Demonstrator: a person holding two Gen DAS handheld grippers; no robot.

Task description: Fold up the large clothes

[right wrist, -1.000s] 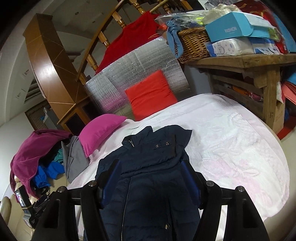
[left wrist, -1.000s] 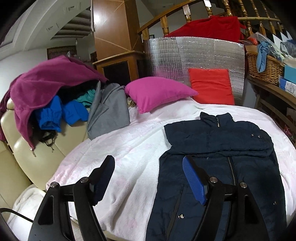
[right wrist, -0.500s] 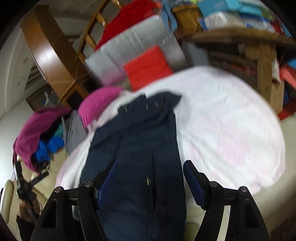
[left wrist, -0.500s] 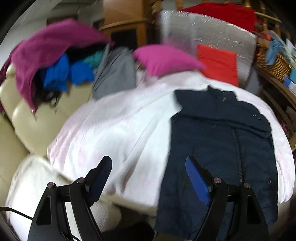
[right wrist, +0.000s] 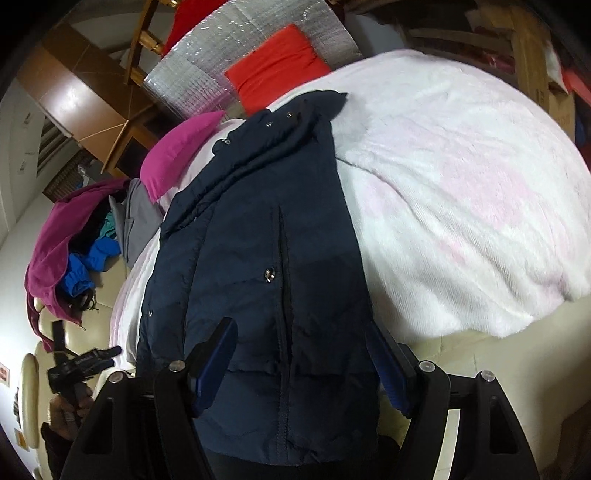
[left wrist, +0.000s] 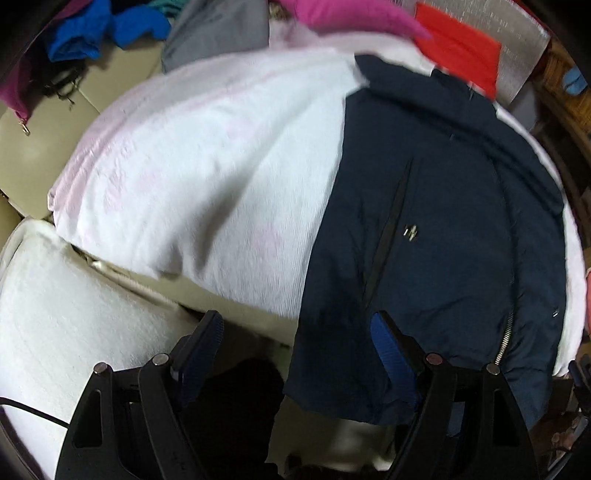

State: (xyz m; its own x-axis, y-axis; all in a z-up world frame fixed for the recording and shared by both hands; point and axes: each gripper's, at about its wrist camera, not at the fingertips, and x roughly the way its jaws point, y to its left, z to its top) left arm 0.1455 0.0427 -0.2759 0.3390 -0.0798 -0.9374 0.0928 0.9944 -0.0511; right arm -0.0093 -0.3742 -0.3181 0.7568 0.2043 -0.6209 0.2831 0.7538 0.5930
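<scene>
While a navy padded jacket (left wrist: 436,236) lies front-up on a white and pale pink fleece blanket (left wrist: 207,177), its hem hanging over the blanket's near edge, two handheld grippers hover above that hem with nothing in their grasp. At far left in the left wrist view, a heap of clothes (left wrist: 96,33) in magenta, blue, teal and grey sits on a cream sofa (left wrist: 55,122), with a white towel-like cover (left wrist: 74,325) on the cushion below. The left gripper (left wrist: 295,354) has its blue-padded fingers (left wrist: 391,350) spread wide; the left finger hangs over the dark gap in front of the sofa, the right one over the jacket's lower left corner, and whether it touches the cloth cannot be told. A pink pillow (left wrist: 351,14) and a red cushion (left wrist: 458,48) lie beyond the collar, the cushion against a silver foil panel (left wrist: 517,33). In the right wrist view the right gripper (right wrist: 306,365) is likewise wide open, its fingers (right wrist: 214,365) straddling the jacket's lower half near the zip. Open blanket stretches away to the jacket's right, and wooden shelving (right wrist: 524,44) stands at far right.
</scene>
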